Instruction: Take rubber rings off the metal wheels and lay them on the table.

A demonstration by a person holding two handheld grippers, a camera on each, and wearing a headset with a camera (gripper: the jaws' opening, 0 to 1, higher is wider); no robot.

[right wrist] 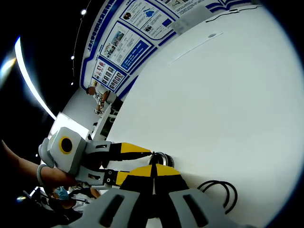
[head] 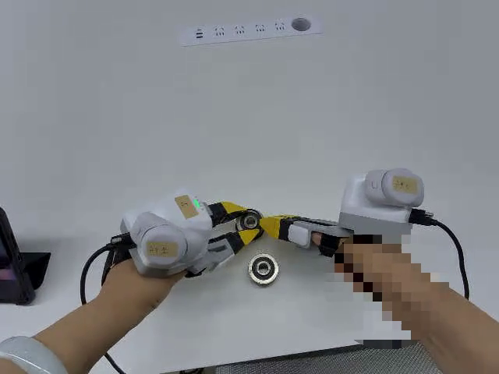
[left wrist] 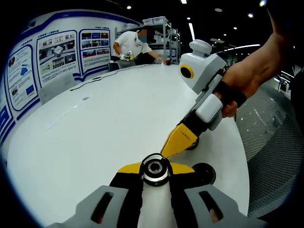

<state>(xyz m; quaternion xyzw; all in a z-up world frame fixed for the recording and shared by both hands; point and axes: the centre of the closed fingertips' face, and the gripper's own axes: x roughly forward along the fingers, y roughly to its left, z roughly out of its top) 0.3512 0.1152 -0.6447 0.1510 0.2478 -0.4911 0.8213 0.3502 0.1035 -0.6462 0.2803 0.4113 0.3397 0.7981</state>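
The head view is looking forward and down at the white table from above the left gripper and right gripper. Each gripper view is facing along its own jaws, close in, toward the other. Both are sharing the held metal wheel between them.

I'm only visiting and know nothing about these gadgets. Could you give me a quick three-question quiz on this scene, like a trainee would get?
1. True or false: the left gripper is clamped on a metal wheel.
2. How many wheels show in the head view?
3. What lies at the far side of the table? A. a power strip B. a cup C. a book
Key: 1 true; 2 two, the held one and a second wheel lying on the table; 3 A.
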